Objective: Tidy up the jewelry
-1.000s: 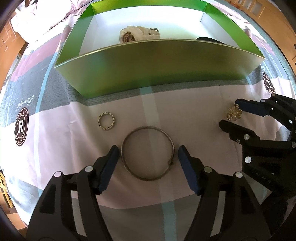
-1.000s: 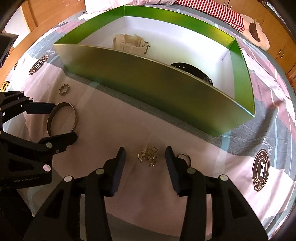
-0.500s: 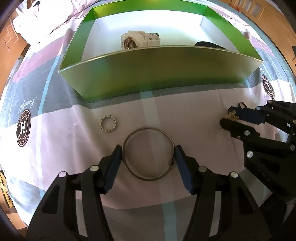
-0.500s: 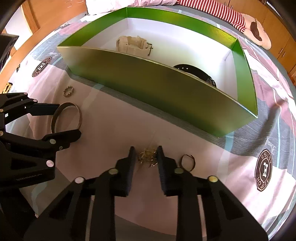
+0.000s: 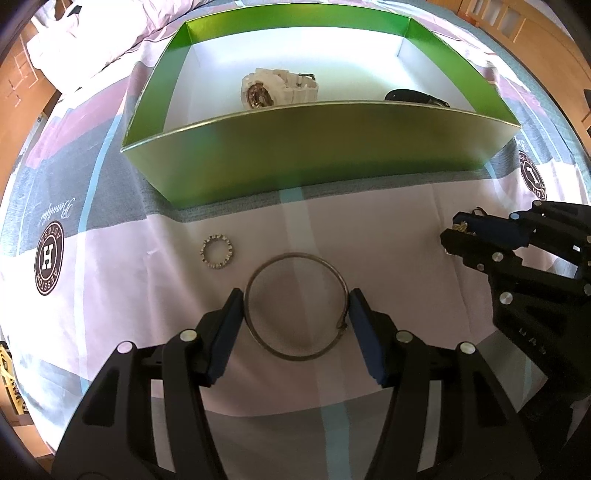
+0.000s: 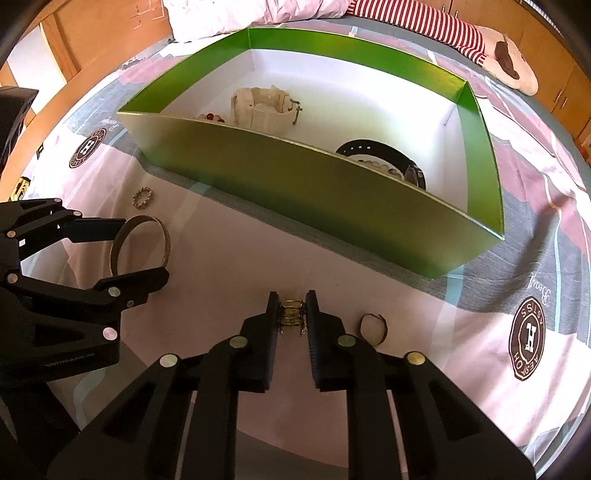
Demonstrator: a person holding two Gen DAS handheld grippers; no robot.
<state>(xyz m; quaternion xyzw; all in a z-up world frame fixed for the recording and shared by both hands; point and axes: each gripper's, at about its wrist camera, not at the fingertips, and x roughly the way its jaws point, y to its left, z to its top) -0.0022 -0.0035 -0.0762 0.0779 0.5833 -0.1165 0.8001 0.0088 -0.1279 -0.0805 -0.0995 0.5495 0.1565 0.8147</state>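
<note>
A thin metal bangle (image 5: 296, 304) is between the fingers of my left gripper (image 5: 296, 314), which press on both its sides; it also shows in the right wrist view (image 6: 142, 247). My right gripper (image 6: 291, 319) is shut on a small gold ornament (image 6: 291, 318), low over the bedspread; it shows in the left wrist view (image 5: 461, 230) too. A green box (image 5: 314, 151) with a white inside stands behind, holding a white watch (image 5: 275, 90) and a black band (image 6: 380, 155).
A small toothed ring (image 5: 218, 251) lies left of the bangle. A small brown ring (image 6: 373, 328) lies right of my right gripper. The patterned bedspread (image 5: 110, 332) covers the surface. A striped sleeve (image 6: 424, 22) lies beyond the box.
Both grippers have closed: the left onto the bangle's sides, the right onto the gold ornament. Both seem slightly higher than before.
</note>
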